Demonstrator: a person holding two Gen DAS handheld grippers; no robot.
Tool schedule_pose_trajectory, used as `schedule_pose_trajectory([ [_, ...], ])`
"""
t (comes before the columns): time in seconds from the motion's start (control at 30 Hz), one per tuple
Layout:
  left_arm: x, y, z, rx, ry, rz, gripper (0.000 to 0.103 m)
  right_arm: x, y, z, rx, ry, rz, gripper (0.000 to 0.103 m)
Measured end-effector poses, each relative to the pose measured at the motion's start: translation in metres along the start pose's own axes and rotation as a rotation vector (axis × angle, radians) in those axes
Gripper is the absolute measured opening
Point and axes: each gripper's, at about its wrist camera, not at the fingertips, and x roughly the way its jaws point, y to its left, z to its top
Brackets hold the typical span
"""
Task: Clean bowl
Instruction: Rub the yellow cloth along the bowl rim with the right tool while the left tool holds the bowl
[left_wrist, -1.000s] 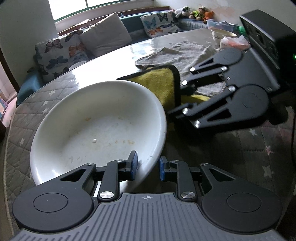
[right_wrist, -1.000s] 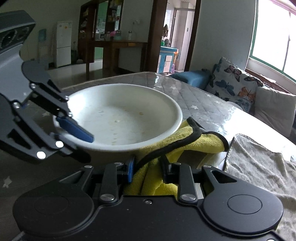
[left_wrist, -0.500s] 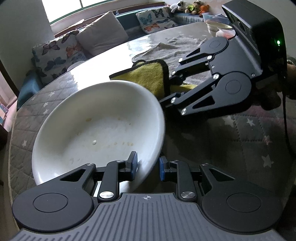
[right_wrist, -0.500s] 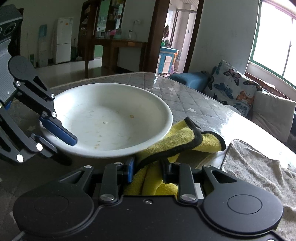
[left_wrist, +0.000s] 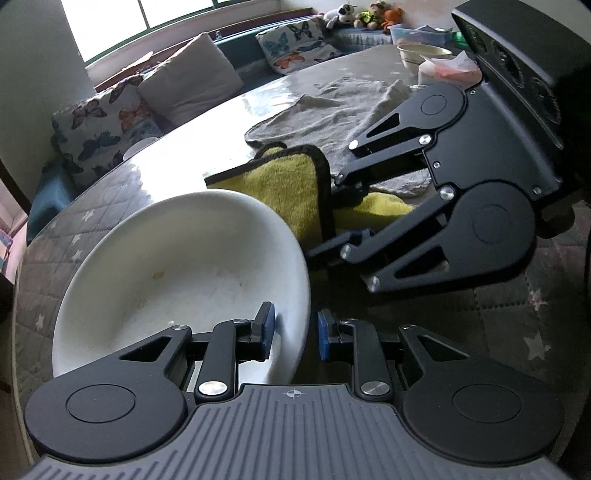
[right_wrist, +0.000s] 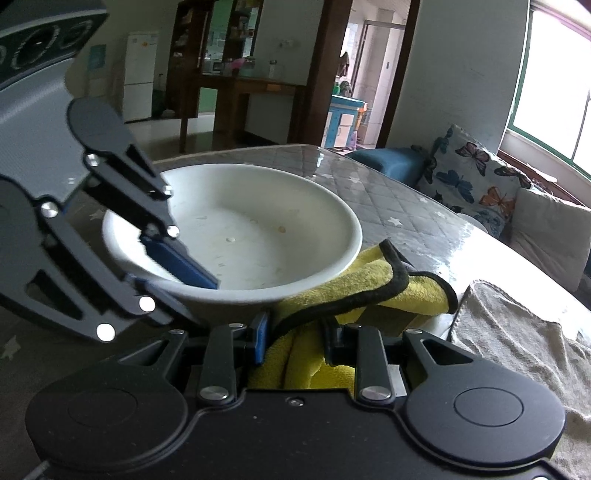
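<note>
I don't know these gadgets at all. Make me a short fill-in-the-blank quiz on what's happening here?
1. The left gripper clamps the rim of the white ____.
2. The right gripper is shut on a ____ cloth with black edging.
3. Inside the bowl there are small food ____, so it is not yet clean.
4. On the table, beyond the cloth, lies a crumpled ____ towel.

Missing words: bowl; yellow; specks; grey

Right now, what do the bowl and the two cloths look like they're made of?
Wide white bowl: probably glazed ceramic, smooth with a soft sheen. Yellow black-edged cloth: fluffy pile, likely microfibre. Grey towel: looped, matte surface, probably cotton terry.
</note>
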Motion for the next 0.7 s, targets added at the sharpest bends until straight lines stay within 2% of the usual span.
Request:
schedule_pose_trajectory([
  [0.17, 0.000, 0.000, -0.001, 0.004, -0.005, 0.001, 0.024, -0.007, 0.005, -0.004, -0.008, 0.000, 0.014, 0.030],
  [0.23, -0.001, -0.001, -0.001, 0.009, -0.005, 0.005, 0.020, -0.009, 0.007, -0.005, -0.012, 0.000, 0.019, 0.030],
  [0.47, -0.009, 0.001, -0.008, 0.016, -0.003, -0.022, 0.020, -0.019, 0.014, -0.011, -0.025, -0.001, 0.039, 0.030],
  [0.7, -0.016, 0.000, -0.016, 0.025, -0.004, -0.032, 0.020, -0.017, 0.018, -0.002, -0.033, -0.002, 0.042, 0.030],
])
